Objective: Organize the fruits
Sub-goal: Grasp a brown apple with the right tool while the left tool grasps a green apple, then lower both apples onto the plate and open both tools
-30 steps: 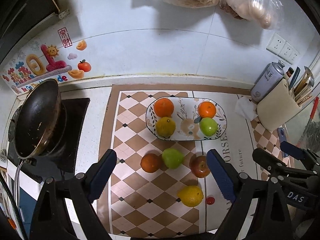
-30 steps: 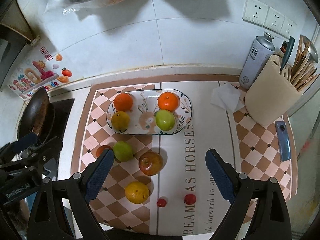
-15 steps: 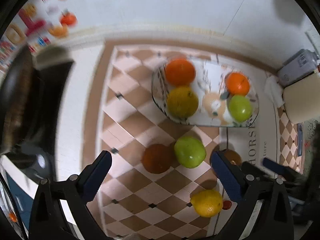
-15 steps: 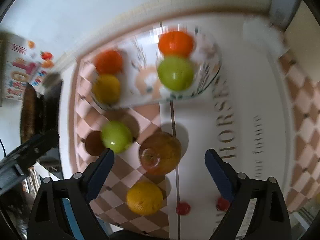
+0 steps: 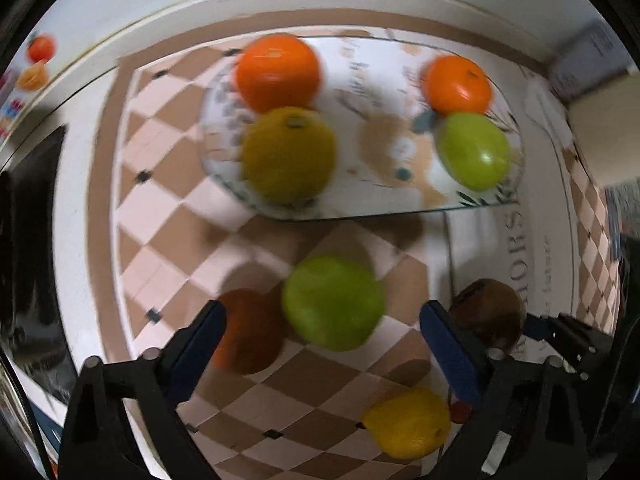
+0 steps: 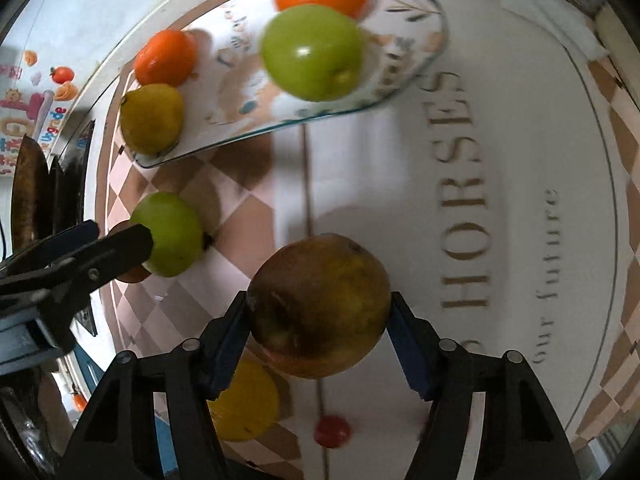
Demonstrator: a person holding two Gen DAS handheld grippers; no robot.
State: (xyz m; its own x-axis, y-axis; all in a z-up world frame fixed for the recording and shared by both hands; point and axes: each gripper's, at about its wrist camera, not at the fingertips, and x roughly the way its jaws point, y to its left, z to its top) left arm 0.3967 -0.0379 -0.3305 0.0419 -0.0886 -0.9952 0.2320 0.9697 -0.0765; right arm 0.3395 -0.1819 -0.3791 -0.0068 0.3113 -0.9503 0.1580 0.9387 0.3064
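Note:
A patterned oval plate (image 5: pixel 372 196) holds two oranges, a yellow fruit and a green apple (image 5: pixel 474 152). My left gripper (image 5: pixel 322 330) is open, its fingers on either side of a loose green apple (image 5: pixel 334 308) on the mat, with a dark orange (image 5: pixel 250 334) beside the left finger. My right gripper (image 6: pixel 320 324) has its fingers against both sides of a red-brown apple (image 6: pixel 320 306). That apple also shows in the left wrist view (image 5: pixel 490 314). A yellow lemon (image 5: pixel 406 422) lies nearer on the mat.
A small red cherry-like fruit (image 6: pixel 332 432) lies on the mat near my right gripper. A dark pan (image 6: pixel 28 188) sits on the stove at the left. The wall runs close behind the plate. A beige holder (image 5: pixel 604 140) stands at the right.
Both grippers have moved down and forward toward the loose fruit. The right fingers have closed in around the red-brown apple; the left fingers now straddle the green apple.

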